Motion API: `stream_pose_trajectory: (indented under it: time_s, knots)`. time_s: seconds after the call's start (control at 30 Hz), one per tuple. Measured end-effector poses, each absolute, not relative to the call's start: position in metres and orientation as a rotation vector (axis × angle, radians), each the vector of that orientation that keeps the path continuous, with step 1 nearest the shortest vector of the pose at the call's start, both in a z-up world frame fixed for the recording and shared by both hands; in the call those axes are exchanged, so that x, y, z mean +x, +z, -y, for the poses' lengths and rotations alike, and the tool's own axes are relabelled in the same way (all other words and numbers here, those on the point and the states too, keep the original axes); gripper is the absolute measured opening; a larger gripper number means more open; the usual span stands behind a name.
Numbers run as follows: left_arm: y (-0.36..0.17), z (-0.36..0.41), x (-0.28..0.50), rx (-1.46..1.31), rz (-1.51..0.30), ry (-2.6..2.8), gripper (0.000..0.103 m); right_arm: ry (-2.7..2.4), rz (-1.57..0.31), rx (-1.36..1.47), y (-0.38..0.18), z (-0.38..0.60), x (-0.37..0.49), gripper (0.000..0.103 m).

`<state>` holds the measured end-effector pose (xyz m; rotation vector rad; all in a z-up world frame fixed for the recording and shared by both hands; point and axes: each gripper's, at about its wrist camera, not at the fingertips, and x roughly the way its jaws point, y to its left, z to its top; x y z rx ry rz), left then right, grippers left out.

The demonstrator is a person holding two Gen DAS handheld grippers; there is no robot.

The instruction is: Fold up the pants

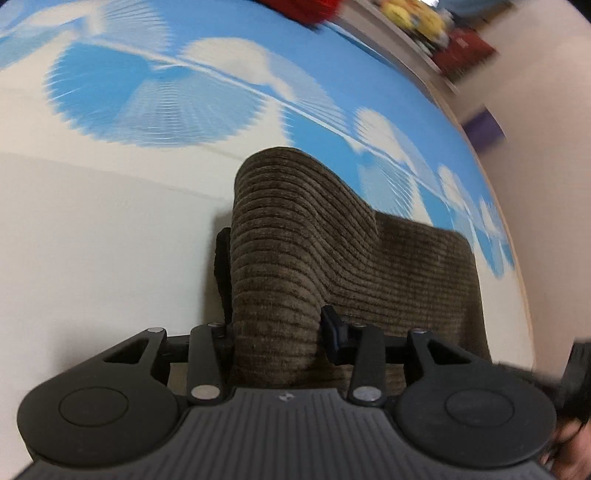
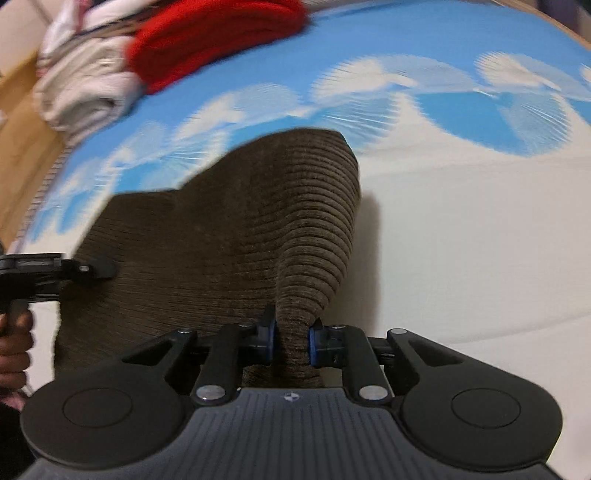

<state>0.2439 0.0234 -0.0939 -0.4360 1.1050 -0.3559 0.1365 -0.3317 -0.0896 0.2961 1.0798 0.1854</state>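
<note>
Brown corduroy pants [image 1: 295, 236] are lifted off a blue and white patterned table cover [image 1: 110, 85]. My left gripper [image 1: 275, 328] is shut on a bunched edge of the pants, which rise in a fold ahead of it. My right gripper [image 2: 291, 341] is shut on another pinched edge of the same pants [image 2: 229, 229], with the cloth arching up in front. The left gripper also shows at the left of the right wrist view [image 2: 55, 273], held by a hand. The fingertips are hidden by fabric.
A red garment [image 2: 218, 40] and white folded clothes [image 2: 81, 88] lie at the far end of the table. A shelf with yellow and red items [image 1: 424, 22] stands beyond the table edge. The wooden floor [image 2: 22, 122] shows at the left.
</note>
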Motion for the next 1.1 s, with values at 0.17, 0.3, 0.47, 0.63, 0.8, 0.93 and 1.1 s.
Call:
stream_pose_trajectory:
  time_s: [0.17, 0.3, 0.47, 0.63, 0.8, 0.93, 1.1]
  knots:
    - [-0.094, -0.015, 0.241, -0.413, -1.092, -0.342, 0.056, 0.12, -1.072, 0.337, -0.099, 0.356, 0.133, 0.019]
    - [-0.062, -0.038, 0.224, -0.341, -0.966, -0.251, 0.058, 0.025, -1.014, 0.318, -0.092, 0.353, 0.119, 0.043]
    - [-0.021, -0.036, 0.176, -0.192, -0.787, -0.438, 0.047, 0.049, -0.888, 0.249, -0.065, 0.35, 0.091, 0.044]
    - [-0.05, -0.002, 0.149, 0.099, -0.923, -0.618, 0.032, 0.3, -0.919, 0.066, -0.068, 0.326, 0.063, 0.043]
    - [-0.075, 0.013, 0.15, 0.252, -1.022, -0.567, 0.029, 0.326, -1.044, -0.098, -0.094, 0.31, 0.052, 0.045]
    - [-0.044, 0.007, 0.156, 0.158, -0.914, -0.523, 0.03, 0.279, -0.927, -0.042, -0.073, 0.317, 0.058, 0.045]
    - [-0.026, 0.005, 0.18, -0.012, -0.79, -0.404, 0.044, 0.164, -0.747, 0.073, -0.052, 0.331, 0.09, 0.055]
